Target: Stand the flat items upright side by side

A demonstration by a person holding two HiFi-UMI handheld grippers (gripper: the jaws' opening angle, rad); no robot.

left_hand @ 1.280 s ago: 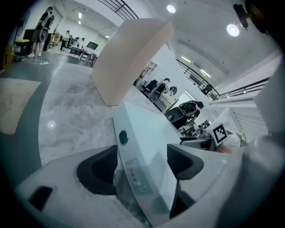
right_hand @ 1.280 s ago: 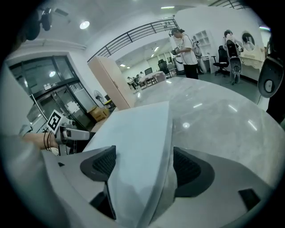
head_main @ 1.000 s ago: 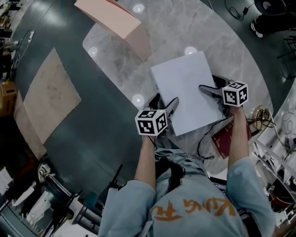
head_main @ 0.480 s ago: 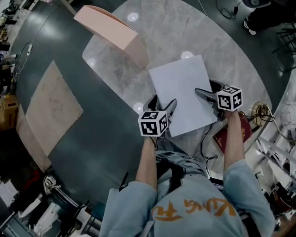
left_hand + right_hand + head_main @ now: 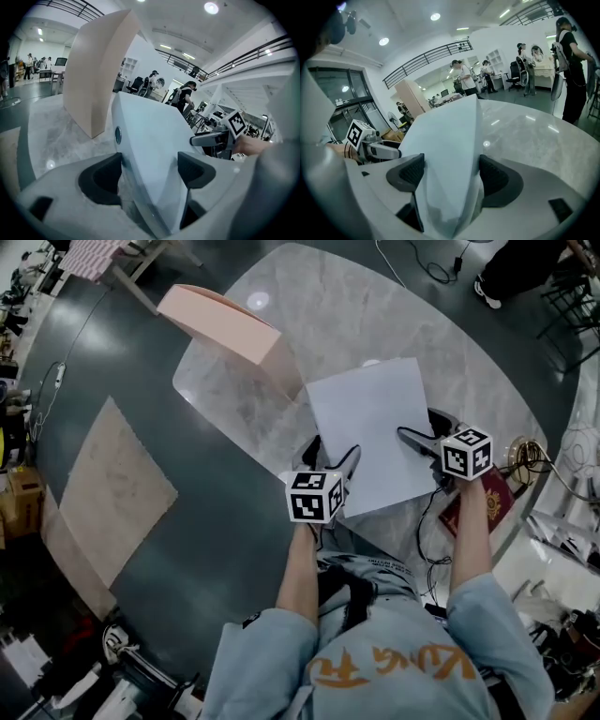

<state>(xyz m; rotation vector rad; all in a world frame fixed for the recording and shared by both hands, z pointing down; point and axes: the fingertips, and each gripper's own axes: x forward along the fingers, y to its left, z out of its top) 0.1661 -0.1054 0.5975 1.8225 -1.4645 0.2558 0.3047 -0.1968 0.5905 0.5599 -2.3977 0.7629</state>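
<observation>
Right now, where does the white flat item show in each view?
Head view: the white flat item lies at the centre, just ahead of the two marker cubes.
Left gripper view: centre foreground, between the jaws.
Right gripper view: centre foreground, between the jaws.
Shared landmark: the beige upright box, upper left in the left gripper view, small and left of centre in the right gripper view.

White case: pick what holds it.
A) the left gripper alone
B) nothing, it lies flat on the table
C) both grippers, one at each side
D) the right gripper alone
C: the white case is clamped between the jaws of the left gripper and of the right gripper.
</observation>
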